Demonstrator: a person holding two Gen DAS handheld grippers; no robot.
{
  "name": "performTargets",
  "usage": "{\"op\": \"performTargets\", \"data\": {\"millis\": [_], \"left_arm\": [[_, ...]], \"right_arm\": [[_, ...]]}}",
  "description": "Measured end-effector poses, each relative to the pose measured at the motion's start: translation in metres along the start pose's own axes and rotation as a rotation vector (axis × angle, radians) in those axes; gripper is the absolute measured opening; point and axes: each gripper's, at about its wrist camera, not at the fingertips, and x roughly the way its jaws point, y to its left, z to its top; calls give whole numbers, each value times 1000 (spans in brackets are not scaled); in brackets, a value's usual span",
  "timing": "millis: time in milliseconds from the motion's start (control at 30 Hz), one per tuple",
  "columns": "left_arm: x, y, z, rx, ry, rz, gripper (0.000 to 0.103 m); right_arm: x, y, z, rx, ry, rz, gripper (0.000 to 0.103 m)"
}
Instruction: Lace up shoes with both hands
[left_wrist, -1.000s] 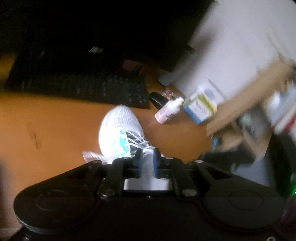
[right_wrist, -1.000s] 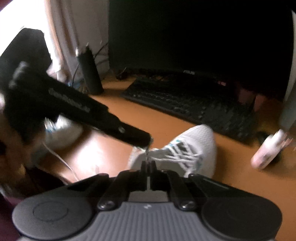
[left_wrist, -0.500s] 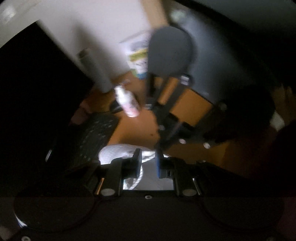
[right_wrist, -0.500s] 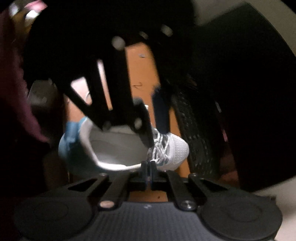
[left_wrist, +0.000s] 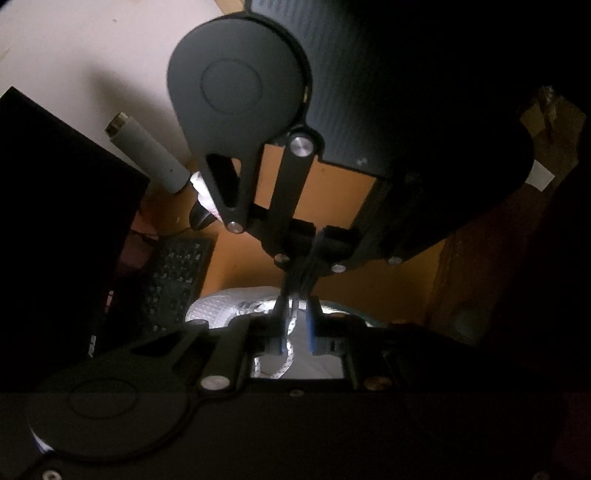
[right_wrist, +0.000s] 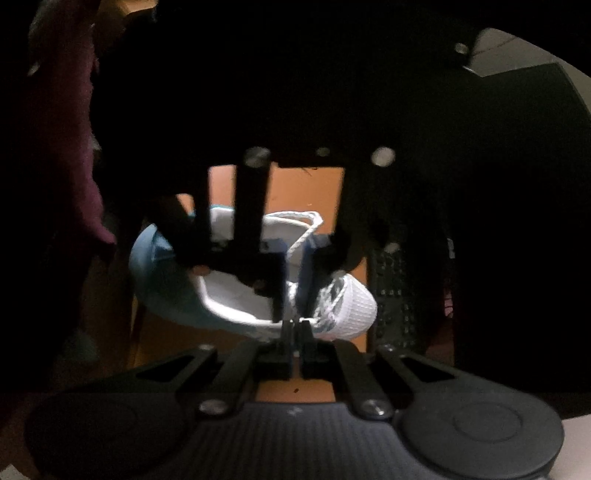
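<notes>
White sneaker (right_wrist: 354, 306) w/ pale blue heel sits on an orange-brown desk (right_wrist: 306, 184), low-centre in both wrist views; in the right wrist view its toe points to 3 o'clock and heel to 9 o'clock, opening facing the camera. White lace (right_wrist: 303, 236) rises from the eyelets in a loose loop toward 12 o'clock. In the left wrist view only the toe's mesh (left_wrist: 218, 306) shows, at approx 9 o'clock of the fingertips, and the lace (left_wrist: 286, 360) curls in a small loop just under the camera. Right gripper (right_wrist: 295, 325), seen at bottom centre of its own view, has its fingers pressed nearly together, pinching a strand of lace right at the shoe's collar. Left gripper (left_wrist: 295, 328) has its blue-padded fingers (left_wrist: 312, 325) a narrow gap apart w/ the lace strand running between them; can't tell if the pads actually press it. The two grippers face each other, tips nearly meeting above the shoe: from the left wrist view the right gripper's body (left_wrist: 240, 77) fills the 12 o'clock area, and from the right wrist view the left gripper (right_wrist: 295, 273) hangs down from 12 o'clock over the shoe. Outward: black keyboard (left_wrist: 173, 280) at 9 o'clock of the shoe in the left view, at 3 o'clock in the right view; dark monitor (left_wrist: 55, 221) beyond it; a grey cylinder (left_wrist: 147, 155) toward 10 o'clock by the pale wall. A maroon sleeve (right_wrist: 62, 129) sits at 9–10 o'clock in the right view. Much of both views is very dark.
</notes>
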Motion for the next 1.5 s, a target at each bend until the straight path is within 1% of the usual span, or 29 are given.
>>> {"op": "performTargets", "data": {"millis": [33,100,200,233,300,333,367,400,467,533,567,600,633,667,700,733,800,833,867,933,1100,1200,1333,1500], "left_arm": [[0,1,0,-14,0,1,1],[1,2,-2,-22,-2,10,1],[2,7,-14,-88,-16,43,0],[0,8,-18,-111,-18,55,0],[0,22,-28,-219,-21,97,0],[0,31,-34,-279,-25,132,0],[2,37,-39,-325,-29,157,0],[4,42,-44,-364,-33,173,0],[7,46,-50,-434,-55,191,0],[8,43,-51,-428,-61,176,0],[9,40,-50,-418,-63,166,0],[9,38,-50,-408,-64,155,0],[10,36,-50,-398,-65,145,0],[11,33,-50,-388,-66,134,0],[11,31,-50,-377,-67,123,0],[12,29,-50,-367,-69,113,0],[13,24,-50,-347,-71,92,0],[14,22,-50,-336,-72,81,0],[16,21,-50,-329,-65,75,0],[21,19,-51,-319,-40,69,0],[34,16,-51,-293,21,52,0],[36,17,-51,-314,33,34,0],[42,16,-47,-299,45,32,0],[42,13,-44,-291,57,39,0]], "right_arm": [[0,0,0,-1,2,2,3],[0,0,0,-1,3,-6,3],[-1,0,0,17,4,-21,3],[-1,0,0,25,3,-31,6],[-2,-2,-2,87,3,-36,23],[-3,-5,-5,142,5,-38,41],[-5,-8,-10,241,-1,-31,46],[-5,-10,-14,292,-7,-23,46],[-3,-23,-29,576,-30,20,43],[-1,-38,-36,840,-62,52,43],[0,-43,-45,987,-88,73,43],[4,-43,-51,1066,-105,87,43],[6,-46,-59,1192,-139,109,42],[7,-49,-68,1327,-182,126,38],[10,-51,-72,1393,-194,133,35],[11,-50,-73,1413,-190,136,31],[16,-45,-62,1418,-181,120,29],[18,-44,-61,1426,-178,122,25],[22,-46,-65,1435,-178,123,19],[23,-40,-74,1455,-184,128,16],[25,-34,-81,1476,-200,162,16],[26,-29,-83,1479,-215,174,16],[28,-28,-88,1487,-258,204,16],[27,-26,-84,1424,-304,225,16]]}}
